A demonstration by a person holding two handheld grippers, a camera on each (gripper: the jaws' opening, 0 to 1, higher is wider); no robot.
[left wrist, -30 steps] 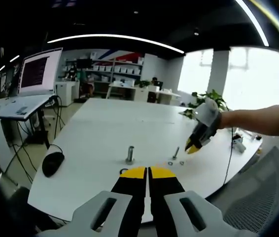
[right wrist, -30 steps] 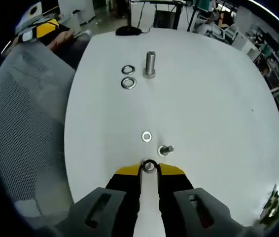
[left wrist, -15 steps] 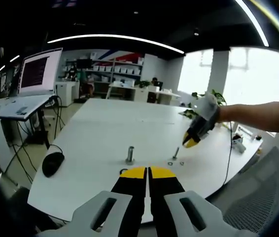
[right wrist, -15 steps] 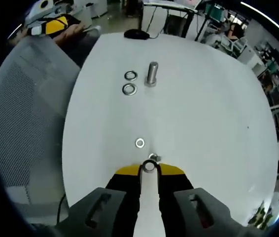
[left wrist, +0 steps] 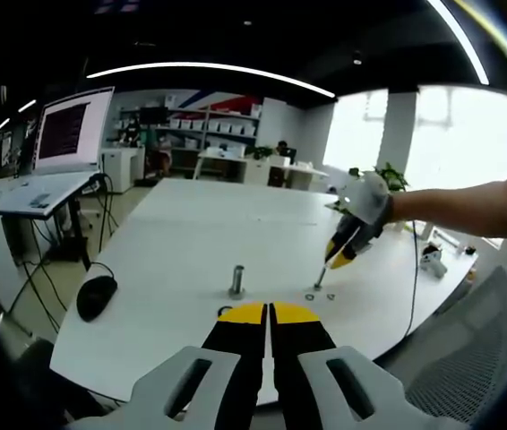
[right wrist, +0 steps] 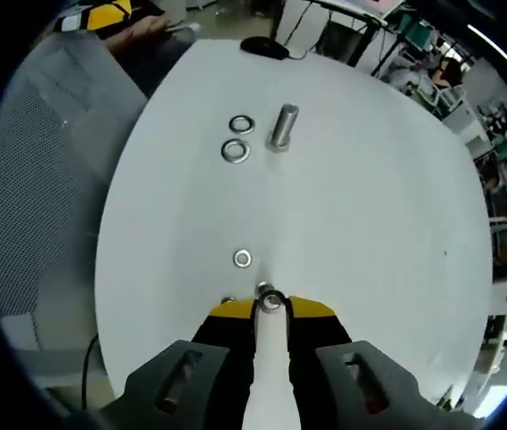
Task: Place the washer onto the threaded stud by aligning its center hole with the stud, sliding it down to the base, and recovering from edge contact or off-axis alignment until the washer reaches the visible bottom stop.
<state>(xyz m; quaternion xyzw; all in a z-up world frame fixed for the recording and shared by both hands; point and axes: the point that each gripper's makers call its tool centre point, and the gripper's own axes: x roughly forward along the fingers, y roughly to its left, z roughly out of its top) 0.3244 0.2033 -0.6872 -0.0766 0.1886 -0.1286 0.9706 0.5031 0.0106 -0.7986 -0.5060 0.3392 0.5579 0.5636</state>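
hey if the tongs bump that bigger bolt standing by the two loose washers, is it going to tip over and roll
Probably tips easily: the bigger bolt stands tall and narrow on its head on the smooth white table. Once down, its round shank would likely roll in a curve around the wider head. It looks like solid metal, so a light brush may only slide it.

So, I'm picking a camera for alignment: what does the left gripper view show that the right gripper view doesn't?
Left gripper view: the right gripper from the side, poised over the small stud, plus a monitor. Right gripper view: the washer pinched at its jaw tips, and a pair of washers beside the large bolt. Both: the white table, the large bolt, the mouse.
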